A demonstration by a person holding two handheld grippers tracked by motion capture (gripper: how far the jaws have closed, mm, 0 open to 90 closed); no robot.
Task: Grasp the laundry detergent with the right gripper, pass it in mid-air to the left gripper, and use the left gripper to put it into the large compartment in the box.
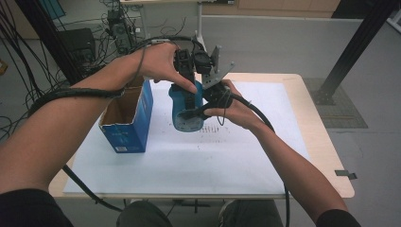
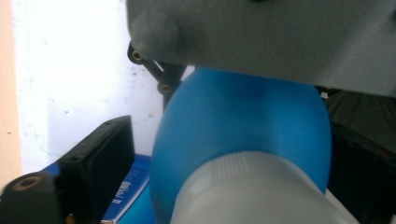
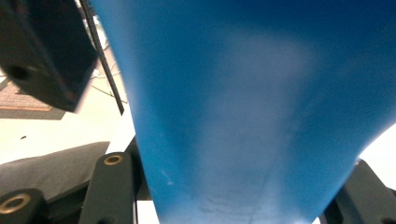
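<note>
The blue bottle (image 1: 182,111) is held just above the white sheet (image 1: 265,156) near the middle of the worktop (image 1: 331,156), beside the open blue carton (image 1: 127,120). It is judged to be a stiff moulded plastic bottle with a smooth, rather slippery skin, moderate in weight if filled, and not fragile; the flared body gives poor purchase, so hold is best taken across the narrower waist or at the ribbed pale cap (image 2: 252,191).

Its long axis is seen roughly upright, slightly tilted, with the cap end up toward the left tool (image 1: 189,66) and the base toward the worktop.

The right tool (image 1: 208,101) is clamped on the body from the side, its black jaws seen flanking the blue wall (image 3: 243,116) in the right gripper view. The left tool sits over the cap end with its jaws fairly wide; one jaw is seen standing off to the side, and whether the pads yet press on the cap cannot be told.
</note>
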